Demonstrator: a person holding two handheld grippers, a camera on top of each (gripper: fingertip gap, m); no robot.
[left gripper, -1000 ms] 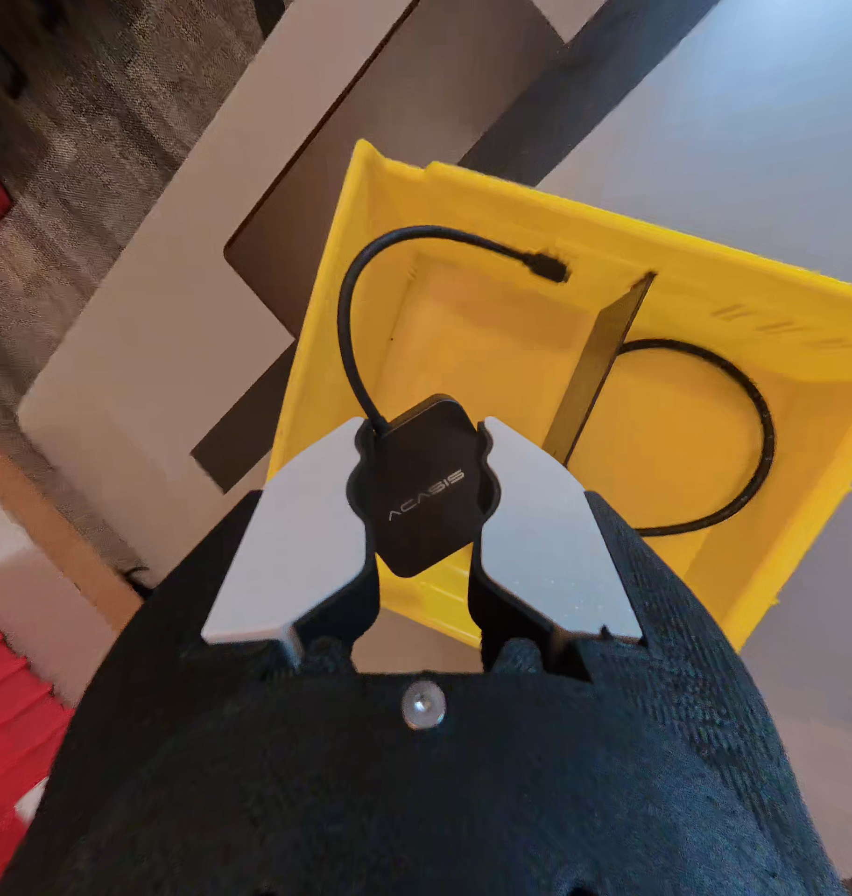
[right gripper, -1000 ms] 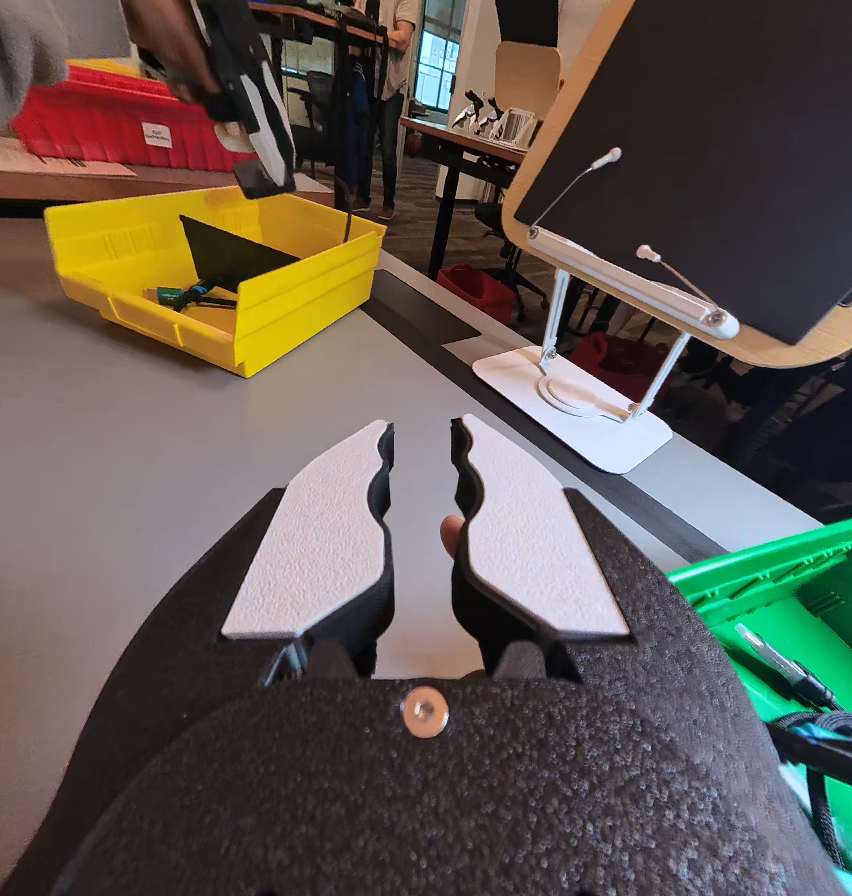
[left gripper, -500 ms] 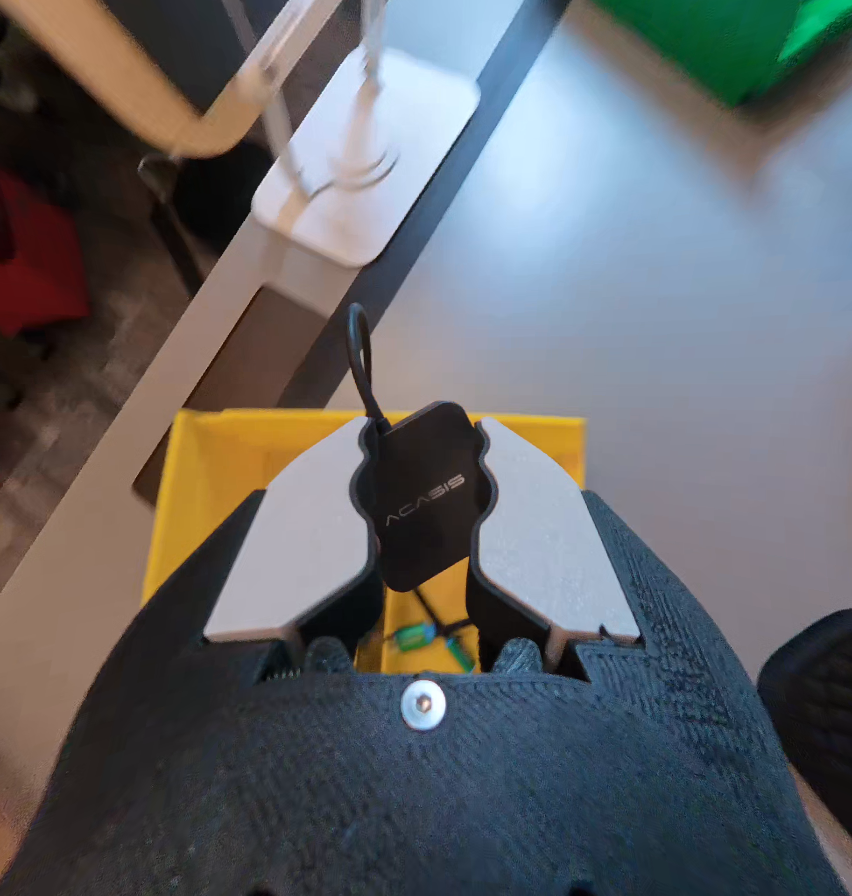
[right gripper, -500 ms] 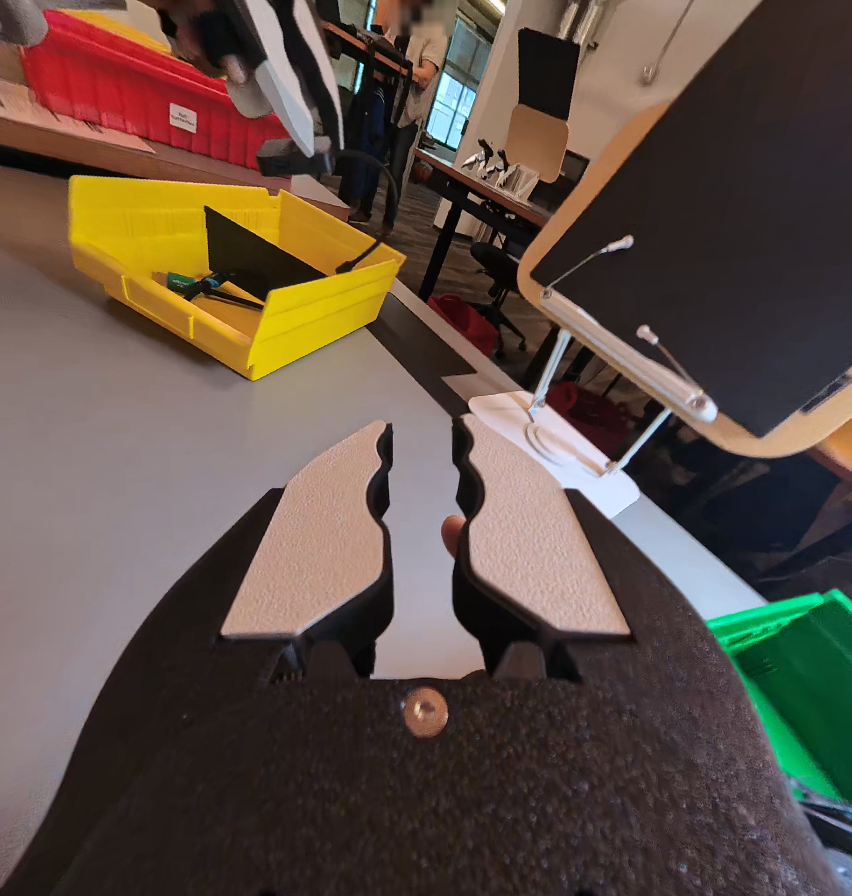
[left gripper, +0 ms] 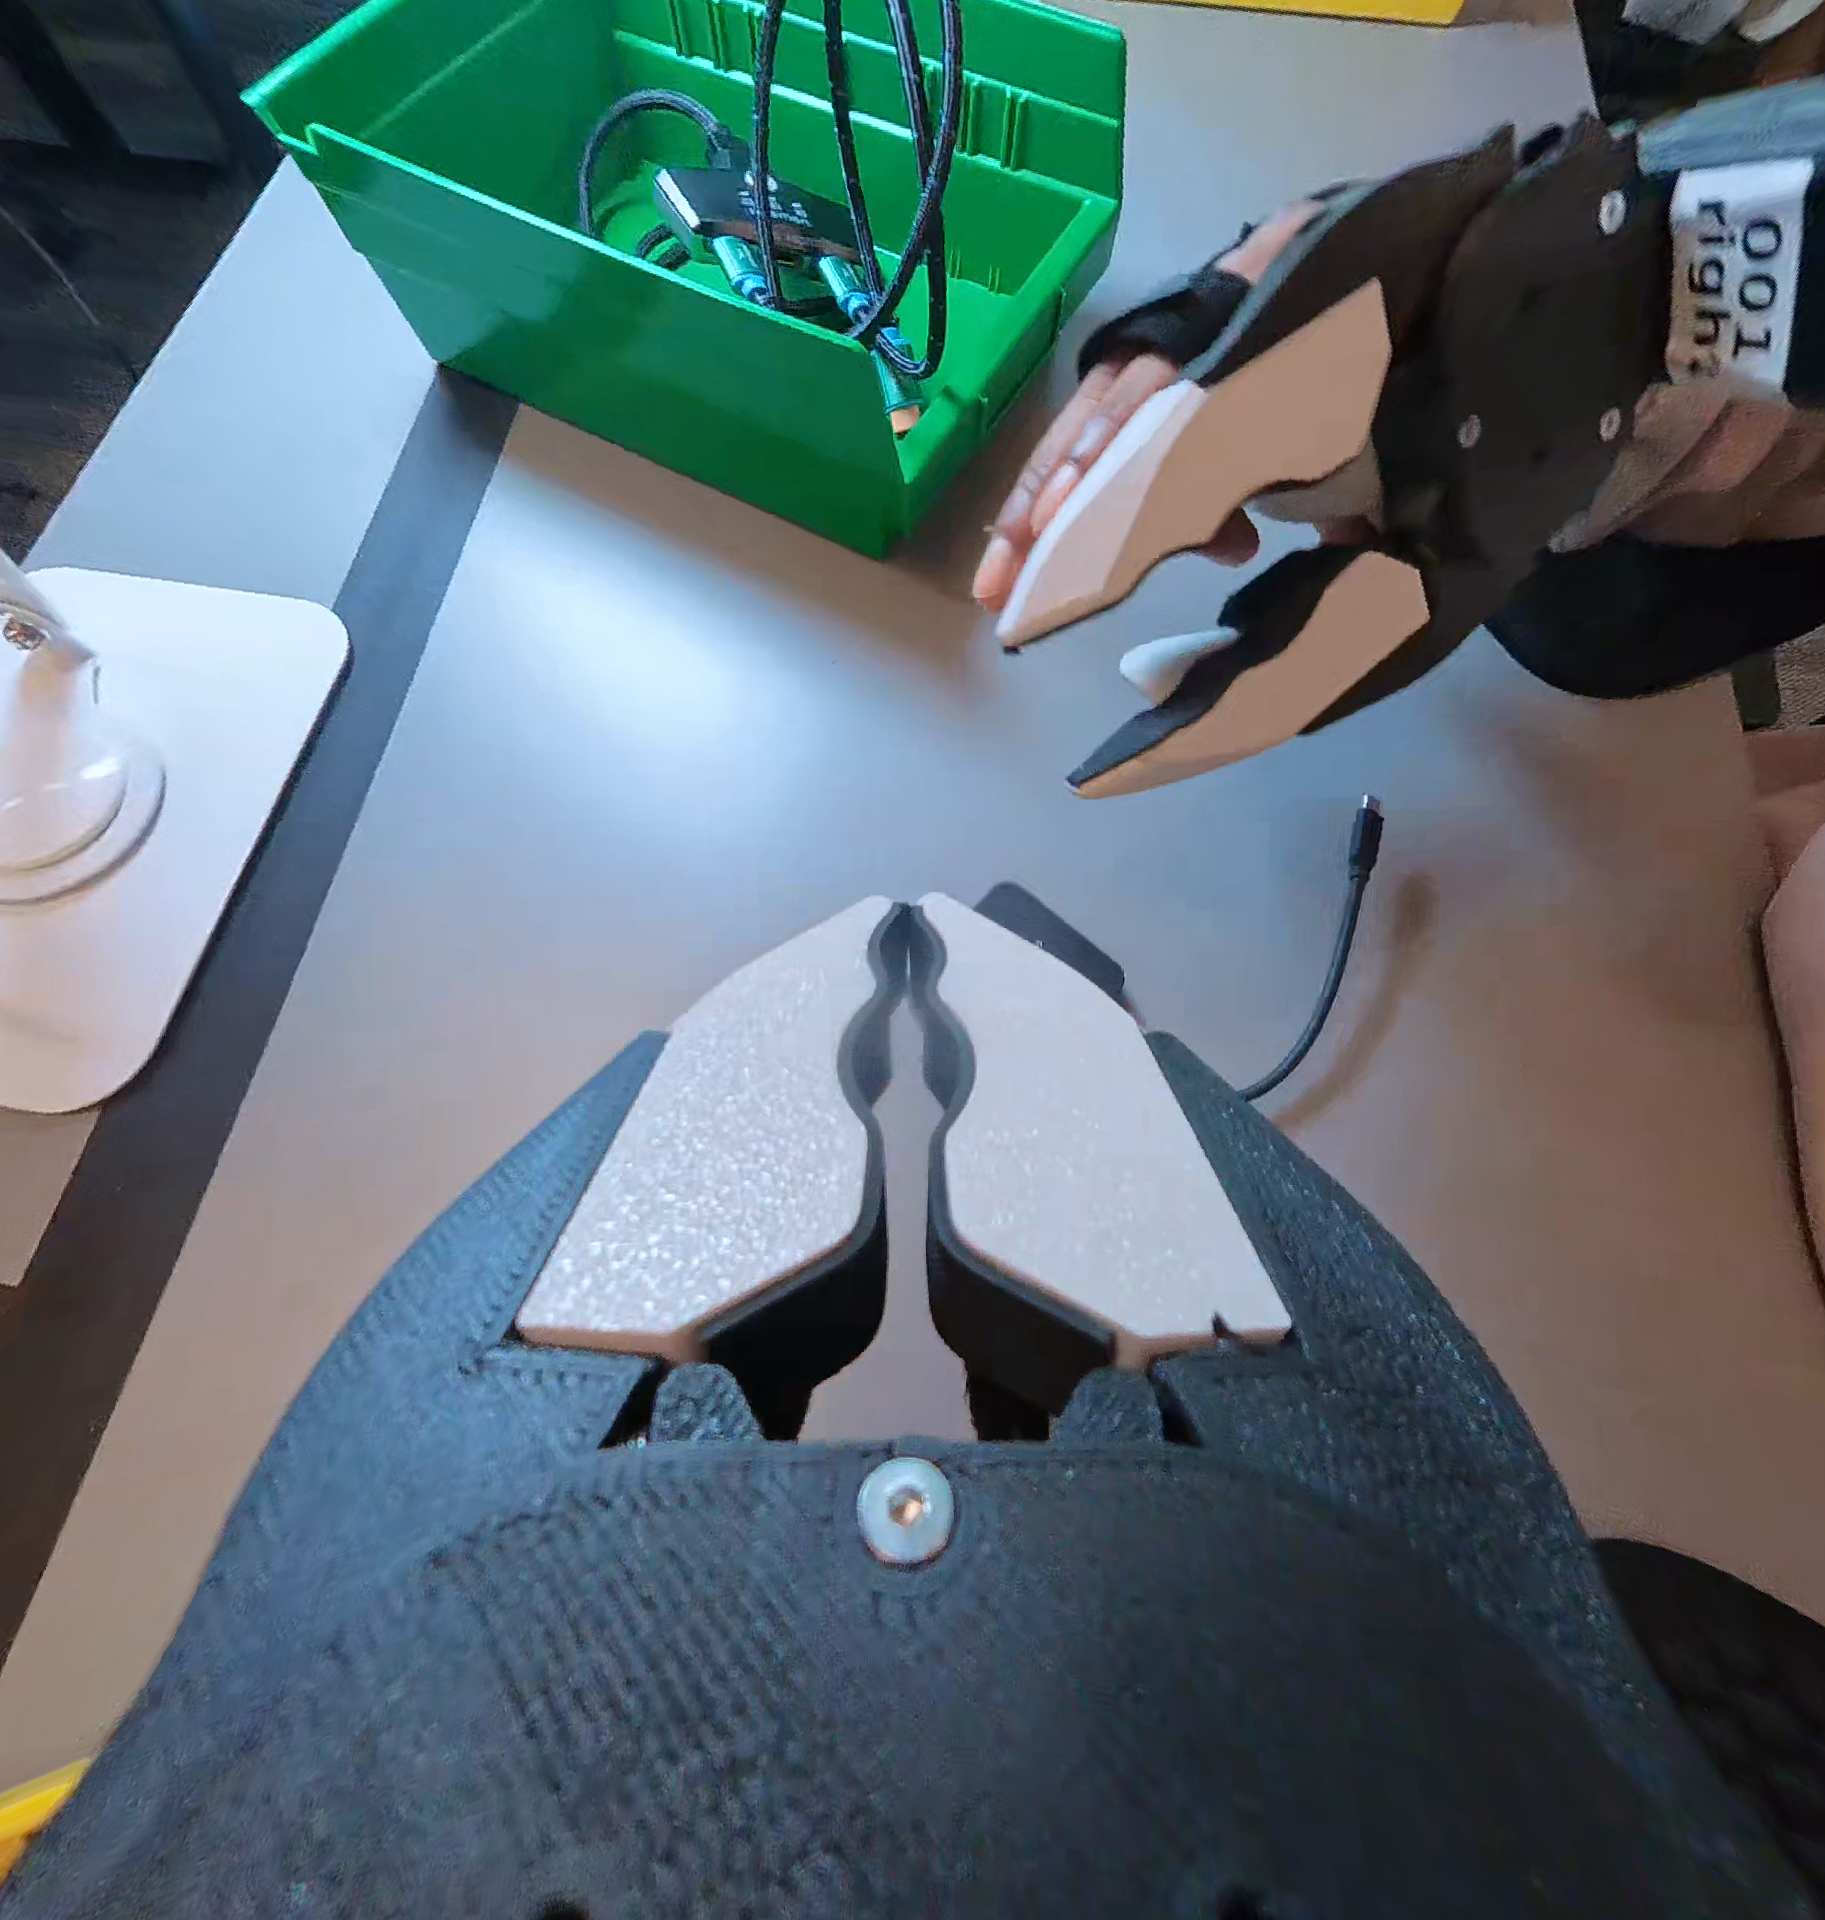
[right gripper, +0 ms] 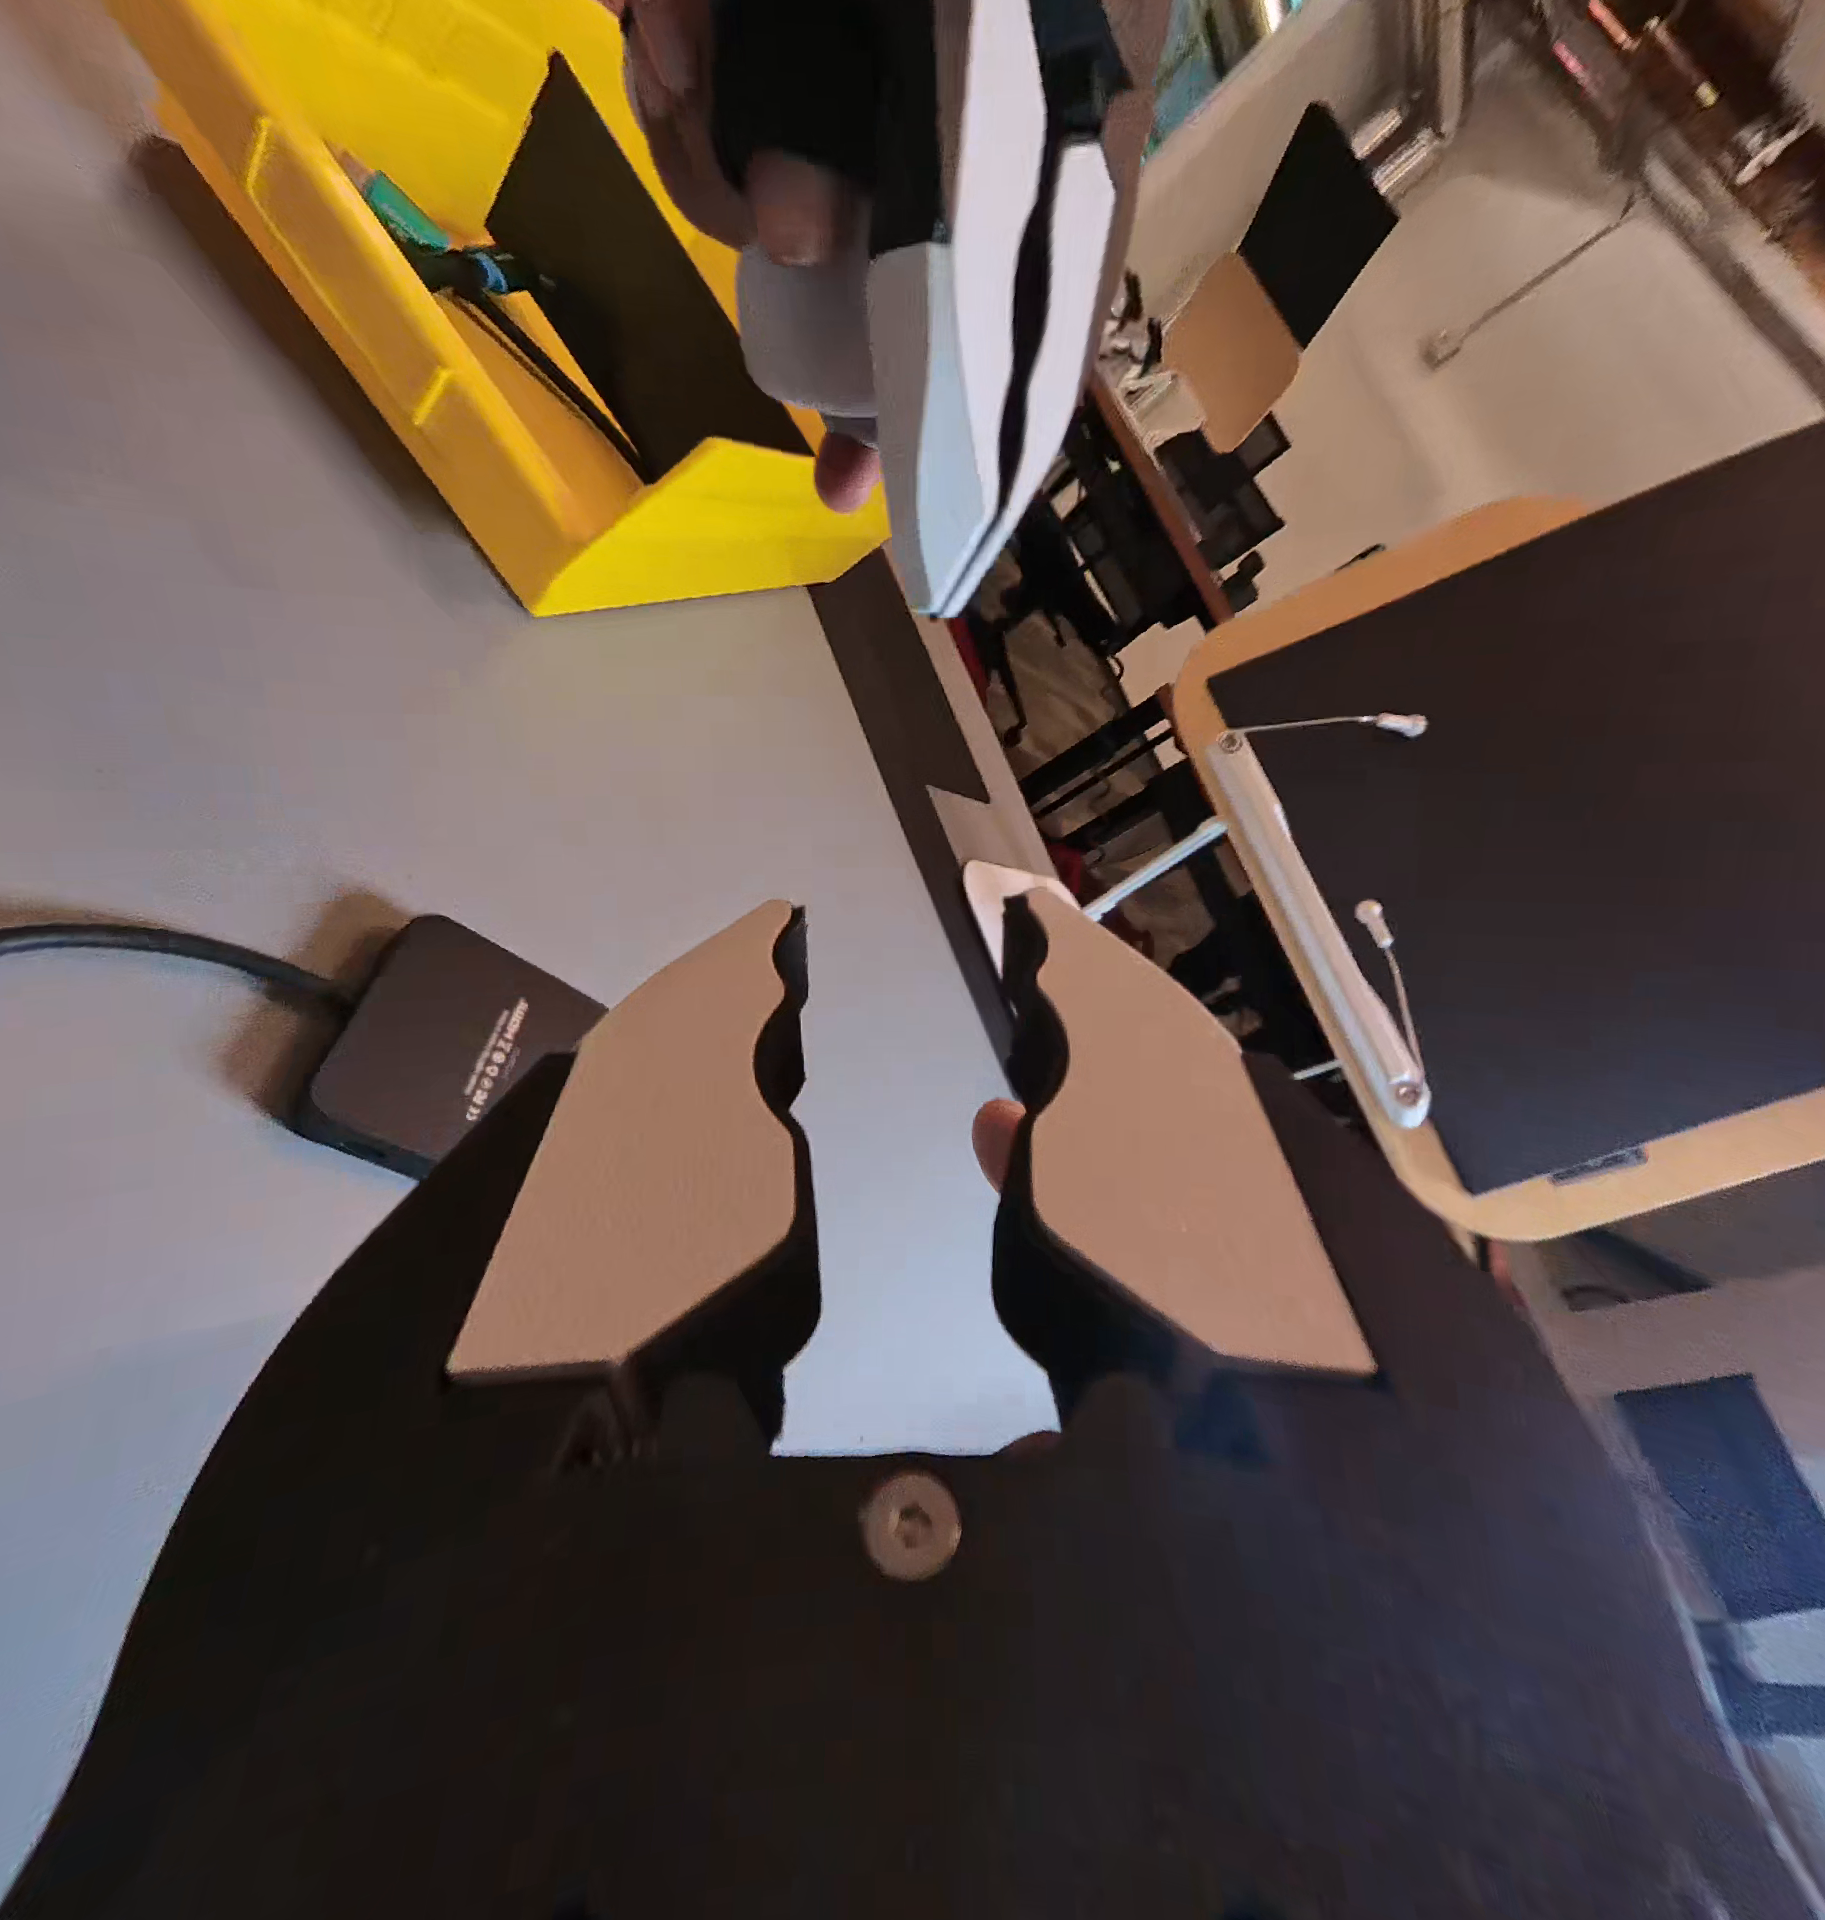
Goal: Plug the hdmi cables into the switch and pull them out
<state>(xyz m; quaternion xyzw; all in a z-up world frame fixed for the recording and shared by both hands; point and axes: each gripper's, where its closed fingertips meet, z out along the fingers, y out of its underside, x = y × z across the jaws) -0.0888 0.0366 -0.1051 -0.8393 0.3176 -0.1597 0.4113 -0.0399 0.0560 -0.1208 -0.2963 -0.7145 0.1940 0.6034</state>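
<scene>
The black switch (left gripper: 1055, 938) lies flat on the grey table (left gripper: 627, 790), half hidden behind my left gripper's right finger; its short cable (left gripper: 1334, 966) curls to the right. My left gripper (left gripper: 908, 910) is shut and empty just above it. In the right wrist view the switch (right gripper: 440, 1039) lies left of my right gripper (right gripper: 908, 912), which is open and empty above the table. The right gripper (left gripper: 1043, 712) also shows open in the left wrist view. Black braided HDMI cables (left gripper: 887, 208) with teal plugs sit in a green bin (left gripper: 679, 343).
A yellow bin (right gripper: 575, 520) with a black divider and a green-plugged cable stands at the back left. A white stand base (left gripper: 149, 790) holds a tilted black board (right gripper: 1562, 831) at the table's far edge. A second switch (left gripper: 752, 213) lies in the green bin. Some 7 cm of space lies between my two pairs of fingers.
My left gripper carried the switch from over the yellow bin to the table, let it go, and its pads then came together on air. My right gripper opened wider and tilted.
</scene>
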